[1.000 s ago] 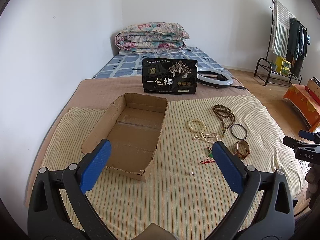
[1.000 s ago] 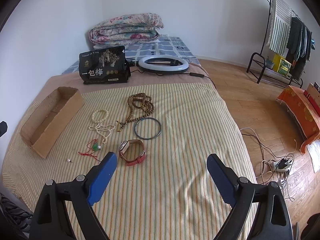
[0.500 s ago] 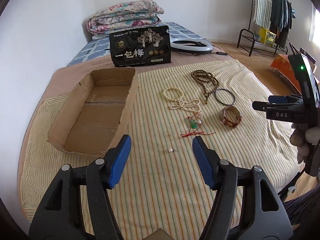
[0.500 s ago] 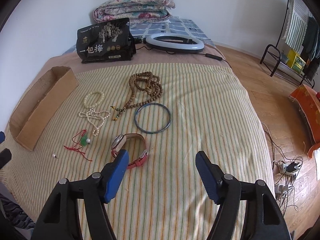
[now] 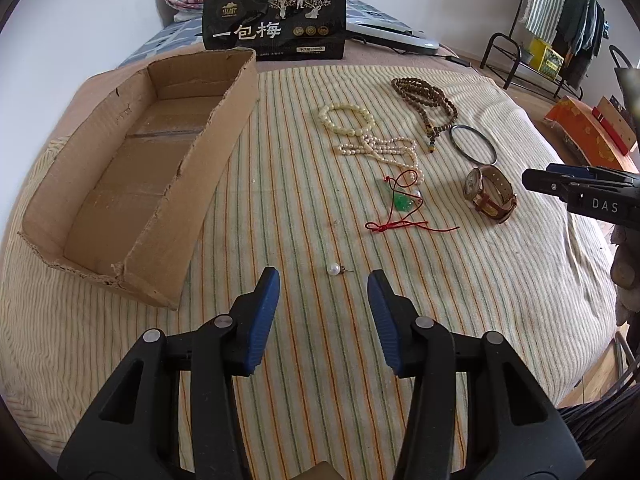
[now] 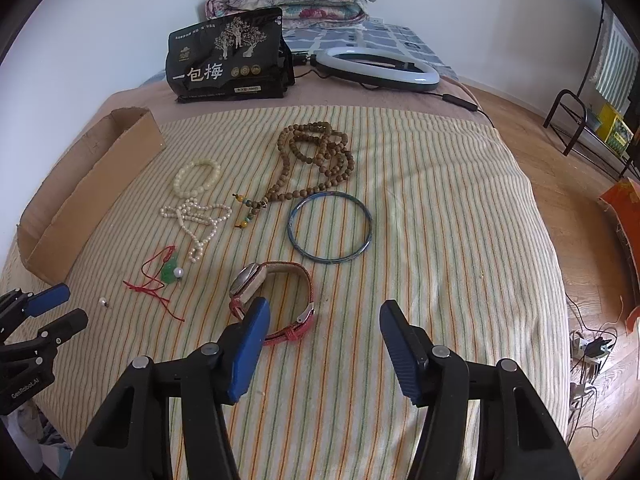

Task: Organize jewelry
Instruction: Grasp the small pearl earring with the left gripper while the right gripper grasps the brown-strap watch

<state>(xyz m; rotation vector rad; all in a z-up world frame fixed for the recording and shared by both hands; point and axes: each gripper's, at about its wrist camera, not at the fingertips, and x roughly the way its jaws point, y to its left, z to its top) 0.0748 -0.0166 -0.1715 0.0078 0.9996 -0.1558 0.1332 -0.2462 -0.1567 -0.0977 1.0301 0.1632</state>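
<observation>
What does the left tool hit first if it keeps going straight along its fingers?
Most likely the loose pearl stud, lying on the striped cloth just ahead of the left tool and roughly centred between its jaws. The jaws have just been closing, with nothing between them. Depth is uncertain.

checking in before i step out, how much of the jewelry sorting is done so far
Nothing is sorted yet: the cardboard box is empty. Both grippers hold nothing; the left gripper, jaws just closing, nears the loose pearl, the right gripper the watch. The bracelets, necklaces, bangle and pendant still lie on the bed.
</observation>
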